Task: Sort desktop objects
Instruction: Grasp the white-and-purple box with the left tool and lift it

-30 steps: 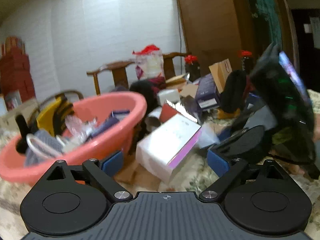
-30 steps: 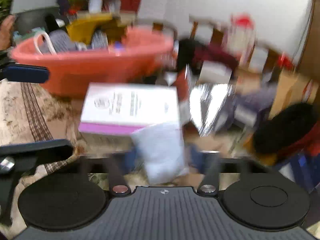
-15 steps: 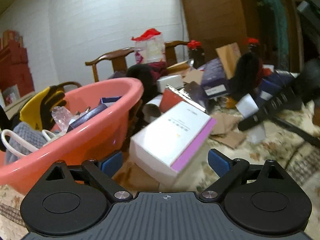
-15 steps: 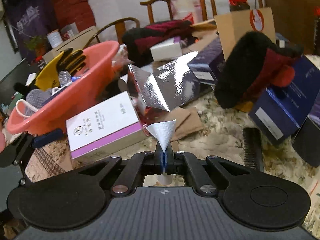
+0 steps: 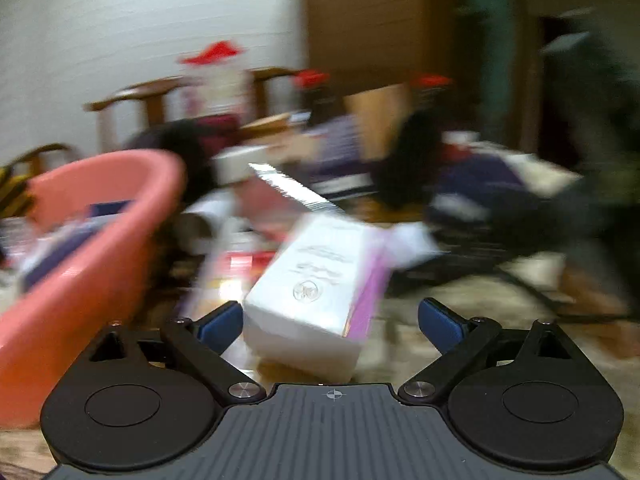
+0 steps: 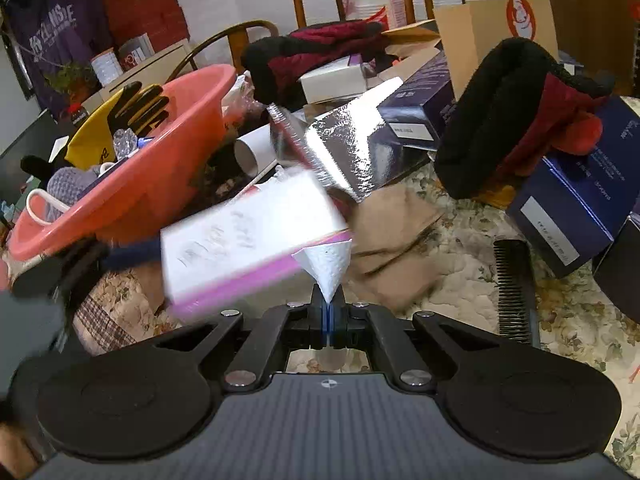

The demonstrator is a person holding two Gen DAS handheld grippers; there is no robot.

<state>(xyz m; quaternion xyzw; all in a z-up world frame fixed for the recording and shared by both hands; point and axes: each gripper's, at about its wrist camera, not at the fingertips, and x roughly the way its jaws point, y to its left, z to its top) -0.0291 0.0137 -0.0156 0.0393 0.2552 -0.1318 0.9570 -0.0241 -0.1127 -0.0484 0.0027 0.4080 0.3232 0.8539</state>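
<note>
We look out from two wrist cameras over a cluttered desk covered in a floral cloth.

In the right wrist view, our right hand-held gripper is pinched fully closed on a white crumpled tissue, which fans upward from between the blue pads. Just beyond it at 11 o'clock lies a white box with a pink edge, blurred. A coral plastic basin sits at 10 o'clock, holding a yellow-and-black glove and other small items. A silver foil pouch leans at 12 o'clock. A black comb lies flat on the cloth at 3 o'clock, and a black-and-red mitten rests at 2 o'clock among navy boxes.

In the left wrist view, heavily blurred, our left hand-held gripper stands wide open and grips nothing. The white box lies between its blue pads, near the left one; we cannot tell whether they touch. The basin fills the 9 o'clock side. The dark blurred shape at 3 o'clock is too smeared to tell apart.
</note>
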